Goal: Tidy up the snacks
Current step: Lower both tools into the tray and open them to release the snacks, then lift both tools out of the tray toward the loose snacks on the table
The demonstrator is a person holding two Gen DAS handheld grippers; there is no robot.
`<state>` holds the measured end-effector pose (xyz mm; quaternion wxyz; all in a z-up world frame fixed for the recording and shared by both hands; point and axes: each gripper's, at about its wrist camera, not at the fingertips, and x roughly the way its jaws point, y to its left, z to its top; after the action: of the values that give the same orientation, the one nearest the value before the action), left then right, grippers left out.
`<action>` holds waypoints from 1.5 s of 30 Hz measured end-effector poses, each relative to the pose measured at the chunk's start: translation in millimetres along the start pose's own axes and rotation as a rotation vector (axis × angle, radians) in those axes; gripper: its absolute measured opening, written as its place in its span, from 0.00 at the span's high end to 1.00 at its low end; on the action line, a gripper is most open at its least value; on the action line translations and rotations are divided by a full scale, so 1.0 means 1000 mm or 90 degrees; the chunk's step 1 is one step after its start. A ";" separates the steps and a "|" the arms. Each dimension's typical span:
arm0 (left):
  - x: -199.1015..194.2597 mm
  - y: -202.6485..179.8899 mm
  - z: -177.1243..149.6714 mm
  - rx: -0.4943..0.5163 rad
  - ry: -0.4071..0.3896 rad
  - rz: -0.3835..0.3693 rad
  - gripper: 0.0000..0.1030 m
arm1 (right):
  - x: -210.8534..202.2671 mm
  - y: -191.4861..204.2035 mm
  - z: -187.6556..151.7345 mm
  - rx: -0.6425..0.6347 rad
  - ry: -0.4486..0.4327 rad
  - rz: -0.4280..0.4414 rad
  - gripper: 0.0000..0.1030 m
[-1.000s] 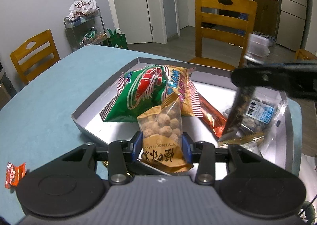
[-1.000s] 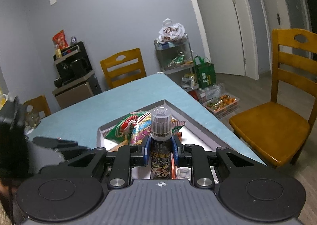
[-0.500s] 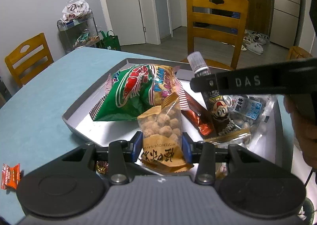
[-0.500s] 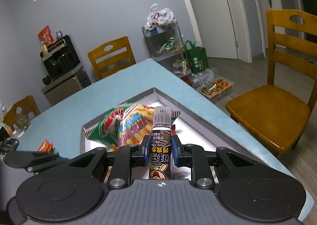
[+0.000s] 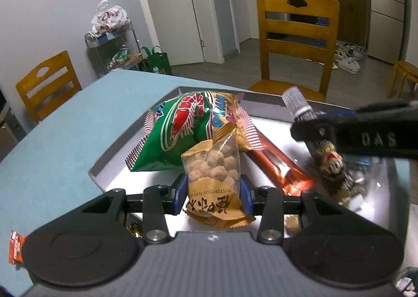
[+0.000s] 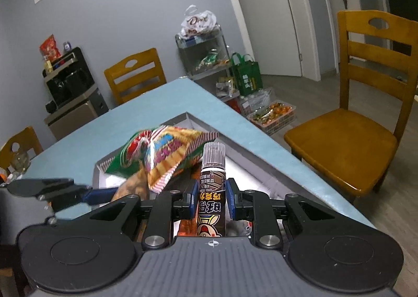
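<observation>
My left gripper (image 5: 213, 196) is shut on a tan bag of coated nuts (image 5: 214, 166) and holds it over the near edge of the grey tray (image 5: 104, 169). My right gripper (image 6: 211, 199) is shut on a brown snack tube with a clear cap (image 6: 211, 187), held upright over the tray's right side; the tube also shows in the left wrist view (image 5: 324, 148). In the tray lie a green prawn-cracker bag (image 5: 188, 129) and a red-orange wrapped bar (image 5: 279, 166). The left gripper shows at the left of the right wrist view (image 6: 78, 192).
A small orange packet (image 5: 16, 247) lies on the blue table (image 5: 65, 124) left of the tray. Wooden chairs (image 5: 295, 43) stand around the table. A shelf cart with bags (image 6: 203, 53) is by the wall. The table's right edge (image 6: 287, 158) runs close to the tray.
My right gripper has lowered the tube deeper toward the tray's right side. My left gripper has shifted slightly with the nut bag still held.
</observation>
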<state>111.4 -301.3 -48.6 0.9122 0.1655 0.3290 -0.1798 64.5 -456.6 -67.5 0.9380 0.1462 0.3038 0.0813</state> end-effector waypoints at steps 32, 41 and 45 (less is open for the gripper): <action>-0.026 0.011 -0.006 -0.047 -0.037 -0.073 0.11 | -0.011 0.002 0.002 0.002 -0.016 -0.007 0.63; -0.059 0.010 -0.013 -0.042 -0.092 -0.089 0.03 | -0.028 0.002 0.006 0.053 -0.056 -0.010 0.10; -0.070 0.016 -0.018 -0.046 -0.100 -0.104 0.03 | -0.033 0.009 0.008 0.048 -0.066 -0.016 0.03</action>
<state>58.1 -264.5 -12.8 0.9227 0.0907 0.2753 -0.2540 42.7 -457.8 -40.4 0.9472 0.1819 0.2592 0.0502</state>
